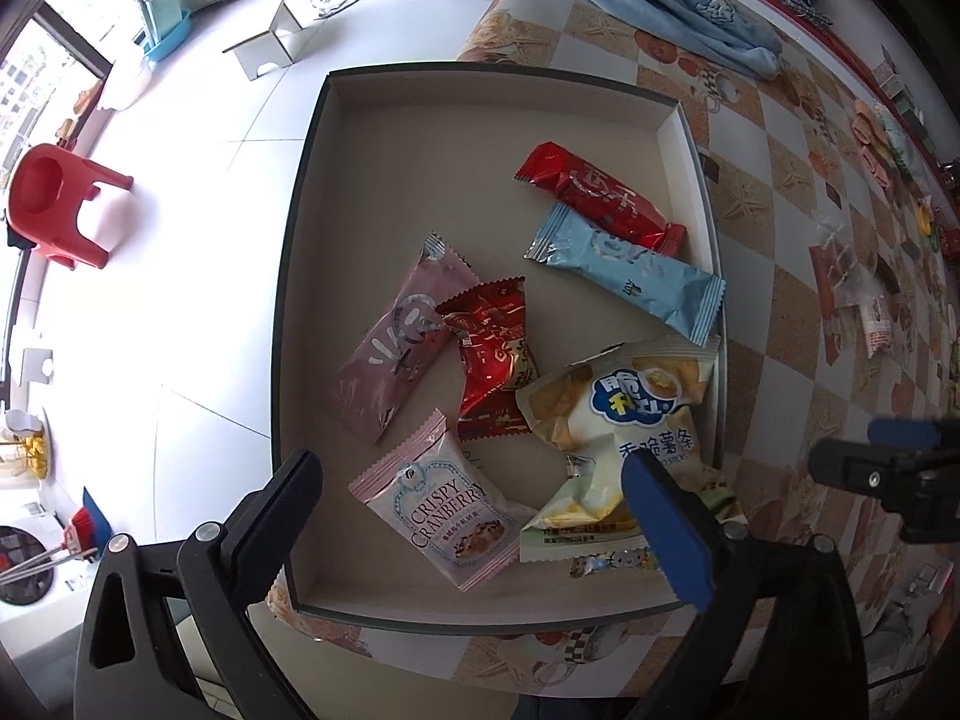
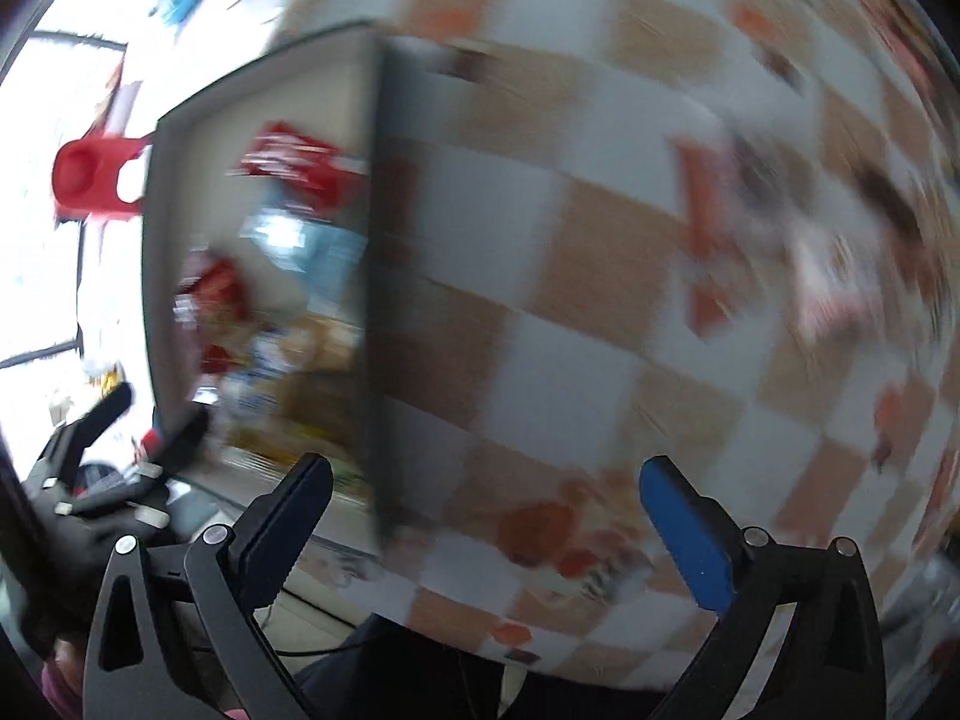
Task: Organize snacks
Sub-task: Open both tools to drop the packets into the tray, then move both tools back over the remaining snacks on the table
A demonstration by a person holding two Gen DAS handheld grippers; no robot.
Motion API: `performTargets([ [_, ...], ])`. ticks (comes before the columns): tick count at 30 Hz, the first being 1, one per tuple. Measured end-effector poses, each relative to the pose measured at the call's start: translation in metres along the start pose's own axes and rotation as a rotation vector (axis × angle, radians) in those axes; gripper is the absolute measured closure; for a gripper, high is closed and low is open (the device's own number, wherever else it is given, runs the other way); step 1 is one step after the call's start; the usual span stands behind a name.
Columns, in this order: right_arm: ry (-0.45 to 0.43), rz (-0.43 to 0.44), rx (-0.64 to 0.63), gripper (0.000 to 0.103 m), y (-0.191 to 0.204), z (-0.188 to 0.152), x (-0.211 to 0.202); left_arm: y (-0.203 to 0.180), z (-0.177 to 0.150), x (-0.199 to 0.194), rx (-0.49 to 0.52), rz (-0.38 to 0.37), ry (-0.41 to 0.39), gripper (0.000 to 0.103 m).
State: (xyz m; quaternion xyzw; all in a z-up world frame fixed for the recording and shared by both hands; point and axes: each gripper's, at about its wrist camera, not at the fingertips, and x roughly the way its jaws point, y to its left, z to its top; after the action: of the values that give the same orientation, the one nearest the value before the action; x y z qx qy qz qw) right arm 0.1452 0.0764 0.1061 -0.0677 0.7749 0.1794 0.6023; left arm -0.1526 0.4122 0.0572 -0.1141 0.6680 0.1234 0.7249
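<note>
checkered tablecloth carries a box holding seven snack packets. left gripper hangs above, jaws wide, empty. right gripper likewise, over cloth. next: fetch the loose packet.

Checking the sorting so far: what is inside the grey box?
Box holds seven visible packets, including Crispy Cranberry, a blue bar and potato sticks. Anything beneath the overlapping ones is hidden.
</note>
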Motion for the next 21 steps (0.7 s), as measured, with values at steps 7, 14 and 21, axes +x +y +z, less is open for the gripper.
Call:
performTargets([
  [7, 0.132, -0.007, 0.318, 0.0, -0.108, -0.037, 0.038, -0.014, 0.003, -0.009, 0.021, 0.012, -0.007, 0.002],
  [14, 0.191, 0.098, 0.568, 0.0, -0.174, -0.068, 0.058, -0.048, 0.013, -0.029, 0.103, 0.008, -0.036, 0.002],
  [21, 0.185, 0.13, 0.576, 0.0, -0.192, -0.076, 0.06, -0.101, 0.01, -0.03, 0.231, -0.015, -0.018, 0.002],
])
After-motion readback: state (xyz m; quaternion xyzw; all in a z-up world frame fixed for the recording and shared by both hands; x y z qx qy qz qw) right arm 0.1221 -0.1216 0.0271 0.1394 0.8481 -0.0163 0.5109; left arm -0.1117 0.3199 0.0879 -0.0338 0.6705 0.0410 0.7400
